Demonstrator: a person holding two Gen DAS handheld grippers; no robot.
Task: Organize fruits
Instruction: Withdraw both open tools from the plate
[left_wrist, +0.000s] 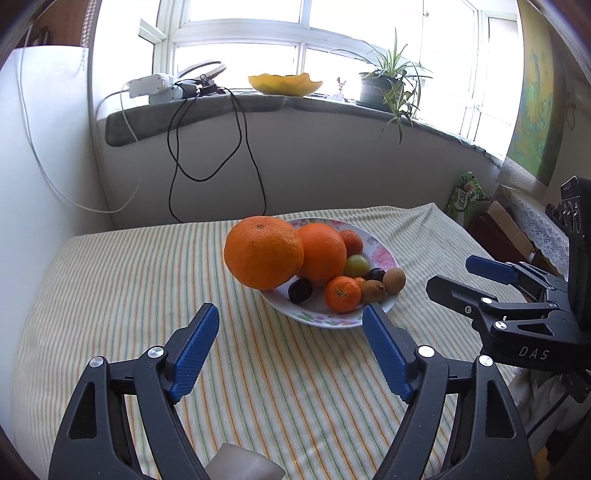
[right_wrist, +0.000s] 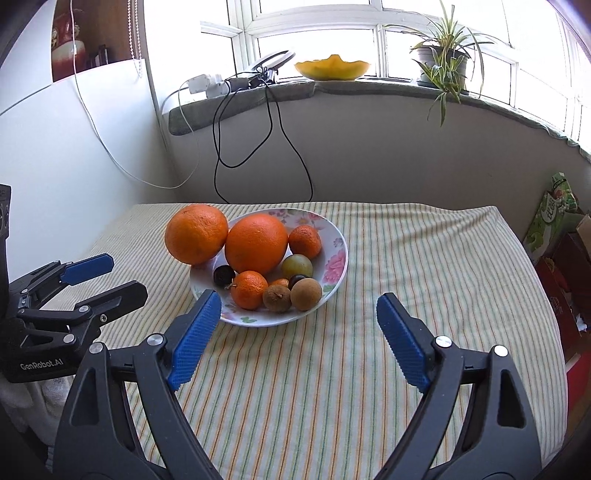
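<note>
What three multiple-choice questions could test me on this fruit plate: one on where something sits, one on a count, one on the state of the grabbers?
1. Where is the biggest orange?
A. on the plate's left edge
B. on the windowsill
C. on the floor

2. How many round brown fruits lie at the front of the plate?
A. none
B. two
C. five

3. How are the left gripper and right gripper?
A. both open and empty
B. both clamping fruit
C. one holds the plate

Answers: 1 A, it overhangs the rim there. 2 B, a pair side by side. 3 A, jaws stand apart over the cloth.
</note>
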